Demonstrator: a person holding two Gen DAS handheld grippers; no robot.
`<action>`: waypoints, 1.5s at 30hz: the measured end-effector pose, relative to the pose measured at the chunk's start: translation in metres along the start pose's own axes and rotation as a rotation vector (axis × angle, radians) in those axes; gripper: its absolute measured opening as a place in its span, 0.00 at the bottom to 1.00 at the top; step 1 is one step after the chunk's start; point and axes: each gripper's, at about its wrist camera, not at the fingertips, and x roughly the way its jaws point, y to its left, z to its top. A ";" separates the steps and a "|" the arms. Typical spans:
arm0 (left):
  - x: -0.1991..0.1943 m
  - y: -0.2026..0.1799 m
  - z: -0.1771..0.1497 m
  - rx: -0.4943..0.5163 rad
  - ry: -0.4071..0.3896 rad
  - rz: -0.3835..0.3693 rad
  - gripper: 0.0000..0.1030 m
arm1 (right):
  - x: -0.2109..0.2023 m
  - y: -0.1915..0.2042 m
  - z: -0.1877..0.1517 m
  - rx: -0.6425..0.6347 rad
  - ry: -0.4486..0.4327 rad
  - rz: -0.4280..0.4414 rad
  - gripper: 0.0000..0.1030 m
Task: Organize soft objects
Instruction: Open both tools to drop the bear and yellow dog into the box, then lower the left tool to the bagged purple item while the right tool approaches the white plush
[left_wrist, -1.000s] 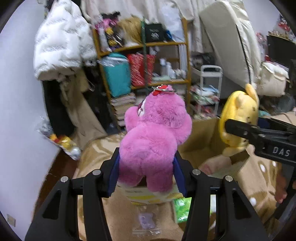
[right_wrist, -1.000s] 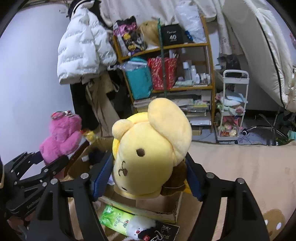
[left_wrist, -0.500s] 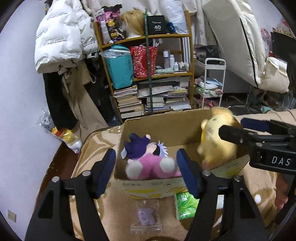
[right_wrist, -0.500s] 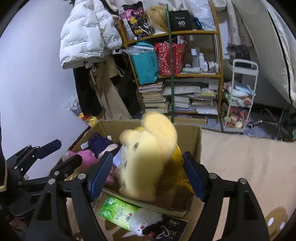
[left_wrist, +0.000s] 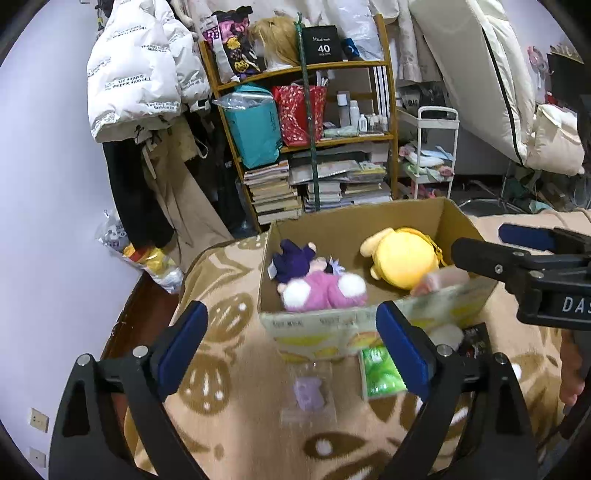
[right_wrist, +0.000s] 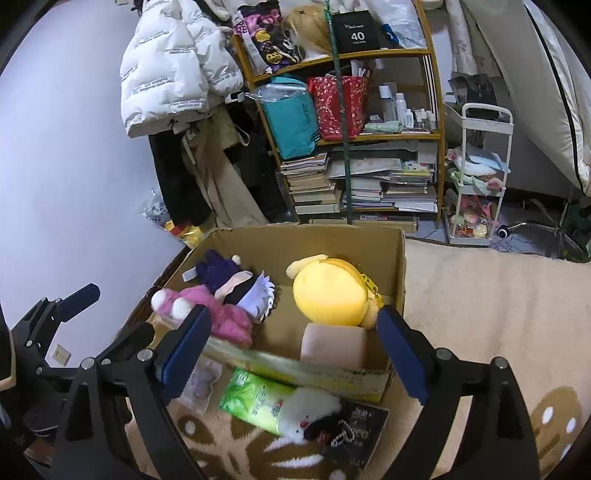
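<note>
With both plush toys lying inside the cardboard box (right_wrist: 400, 266), the placing step is judged complete for this pair. The pink plush (left_wrist: 325, 291) is seen at the box's left side, lying against a purple-and-white doll (right_wrist: 236, 284); the yellow plush (right_wrist: 332, 295) is seen at the right, face down, touching a pale pink block (right_wrist: 334, 345) near the front wall.

The left hand-held gripper (left_wrist: 291, 347) is held wide, nothing between its blue pads (left_wrist: 184, 343); it is poised in front of and above the box's near wall. The right hand-held gripper (right_wrist: 291, 350) is likewise spread wide and empty, positioned over the front edge of the box.

Outside the box, on the patterned blanket (left_wrist: 229, 417), several items are noted: a green packet (right_wrist: 255, 400), a white-and-black plush (right_wrist: 310, 415) lying partly on a dark card, and a small clear bag with a purple item (left_wrist: 308, 393).

Judgement: the task is partway along. The next move would call for one gripper to be lowered toward a remaining soft item, most plausibly the white-and-black plush, with the jaws kept wide until the body is straddled. Care would be needed because that plush lies close against the box wall and the green packet, so a neighbour could be pinched along with it.
</note>
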 end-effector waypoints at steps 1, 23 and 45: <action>-0.004 0.000 -0.001 0.002 0.004 0.001 0.89 | -0.003 0.001 -0.001 -0.008 -0.003 -0.005 0.98; -0.037 0.014 -0.038 -0.057 0.069 0.006 0.94 | -0.034 0.000 -0.042 -0.019 0.065 -0.096 1.00; 0.052 0.013 -0.060 -0.069 0.237 -0.024 0.94 | 0.015 -0.011 -0.055 0.020 0.187 -0.108 1.00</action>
